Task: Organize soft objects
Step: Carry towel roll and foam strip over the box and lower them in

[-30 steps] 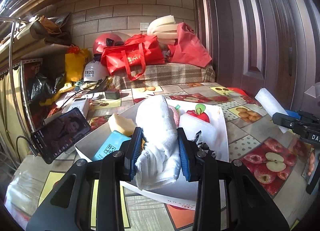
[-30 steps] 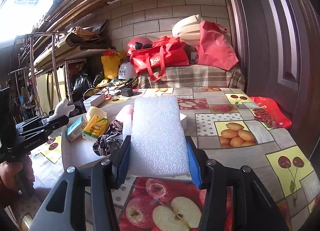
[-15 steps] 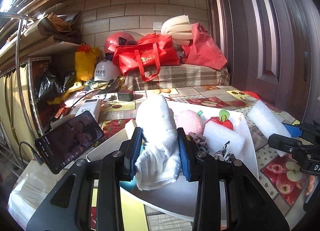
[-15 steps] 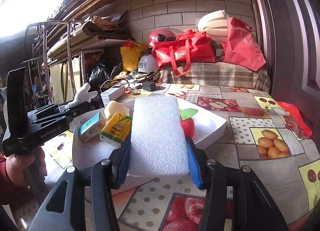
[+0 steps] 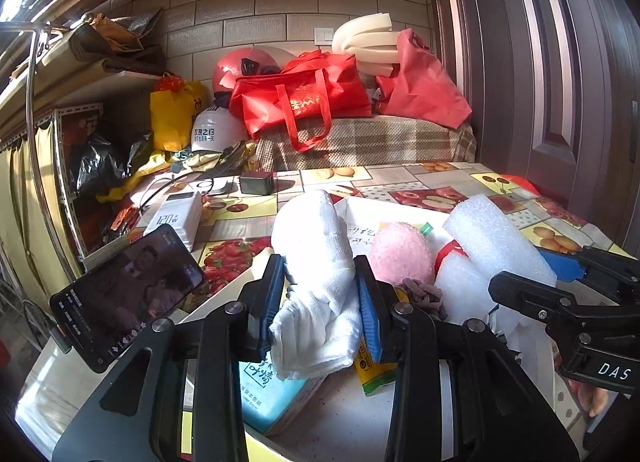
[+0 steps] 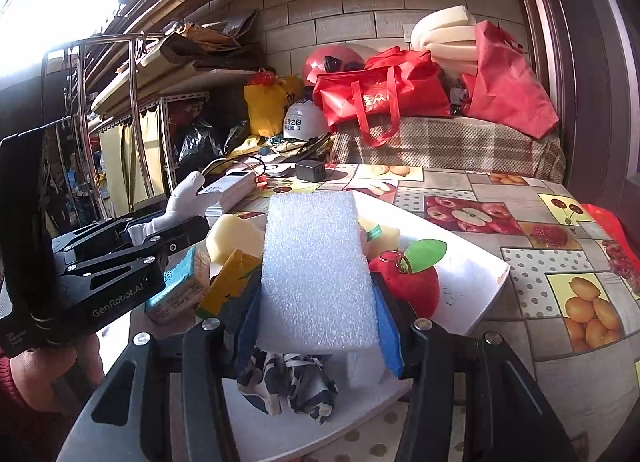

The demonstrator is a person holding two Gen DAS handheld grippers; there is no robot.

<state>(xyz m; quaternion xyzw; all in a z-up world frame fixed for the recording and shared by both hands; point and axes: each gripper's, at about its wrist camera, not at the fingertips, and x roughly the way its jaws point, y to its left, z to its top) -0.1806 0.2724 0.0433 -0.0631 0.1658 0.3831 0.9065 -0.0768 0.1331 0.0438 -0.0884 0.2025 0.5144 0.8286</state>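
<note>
Both grippers are now carried over the white tray [image 6: 472,294], where a second ago they were held short of its near edge. A rolled white towel [image 5: 320,274] is clenched in the left gripper [image 5: 320,314], above the cartons at 6 o'clock of the tray. A foam block [image 6: 316,270] is grasped by the right gripper [image 6: 316,326], with a toy apple [image 6: 408,286] just at its 3 o'clock. Release into the tray is judged to be next, on the bench [image 6: 520,198].
</note>
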